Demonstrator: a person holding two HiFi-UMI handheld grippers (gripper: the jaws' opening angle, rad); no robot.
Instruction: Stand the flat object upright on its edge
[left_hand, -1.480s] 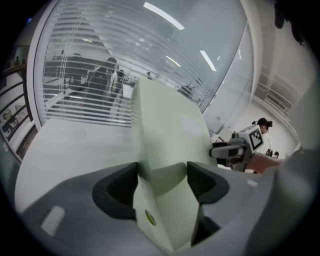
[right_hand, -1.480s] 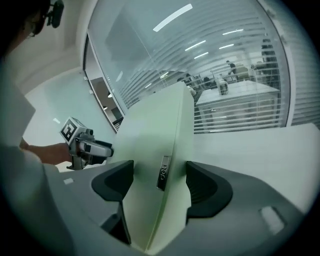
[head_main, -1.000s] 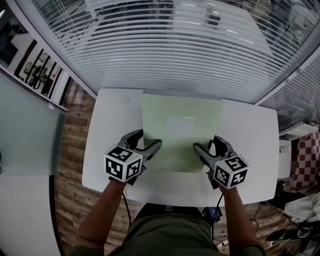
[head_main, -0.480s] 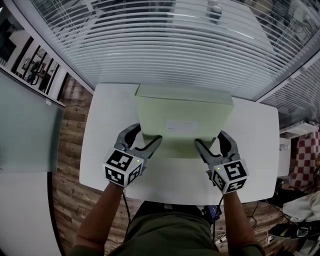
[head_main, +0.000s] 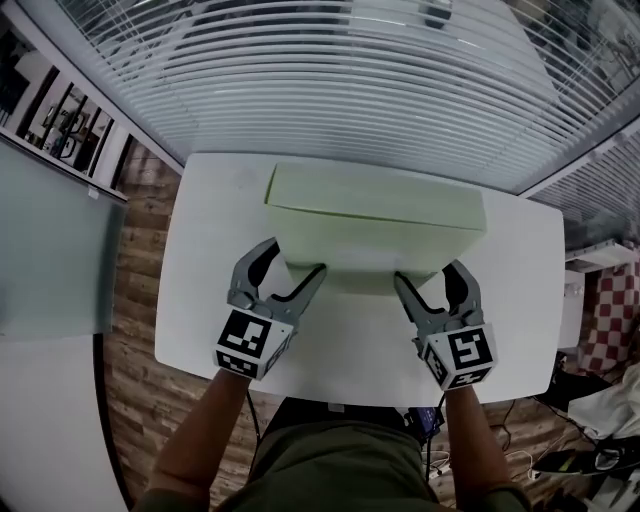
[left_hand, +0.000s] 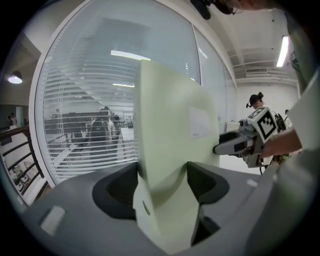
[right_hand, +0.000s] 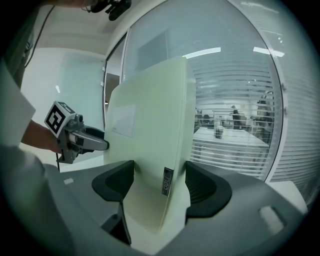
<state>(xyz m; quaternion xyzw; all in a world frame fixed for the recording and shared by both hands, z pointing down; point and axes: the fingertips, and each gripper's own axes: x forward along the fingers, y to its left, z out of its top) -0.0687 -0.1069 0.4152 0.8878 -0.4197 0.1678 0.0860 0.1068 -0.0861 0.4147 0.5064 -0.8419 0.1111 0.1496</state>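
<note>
A pale green flat box with a white label stands tilted steeply up on the white table, its long top edge facing me. My left gripper is shut on the box's lower left part, and my right gripper is shut on its lower right part. In the left gripper view the box fills the gap between the jaws of the left gripper, with the right gripper beyond. In the right gripper view the box sits between the jaws of the right gripper. The left gripper shows across the box.
A glass wall with white blinds runs right behind the table's far edge. Wooden floor lies to the left, beside a pale panel. Cables and clutter lie on the floor at the right.
The box lay flat on the table a second ago; now its far edge has risen and it stands steeply tilted. Both grippers stayed on its near corners and turned with it.
</note>
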